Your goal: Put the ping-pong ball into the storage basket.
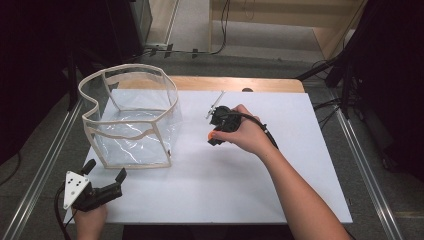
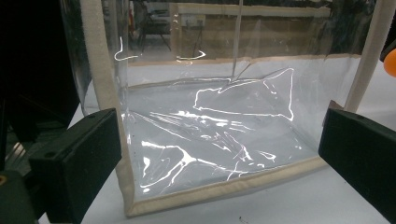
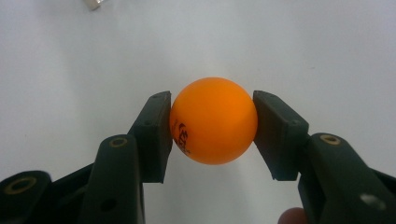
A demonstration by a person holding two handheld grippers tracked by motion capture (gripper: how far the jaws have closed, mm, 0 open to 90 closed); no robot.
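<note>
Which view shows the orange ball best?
The right gripper view: the orange ball fills the centre, clamped between the right gripper pads, print visible. The high view gives an orange speck under the hand; the left gripper view, a sliver at its right edge.

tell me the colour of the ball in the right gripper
Orange ball, with small dark print; clearest in the right gripper view.

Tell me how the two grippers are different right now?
The right gripper is shut on an orange ball; the left gripper is open and holds nothing. The right gripper sits mid-table, beside the clear bag; the left gripper waits at the table's near corner, facing the clear bag. Both are black with two jaws.
</note>
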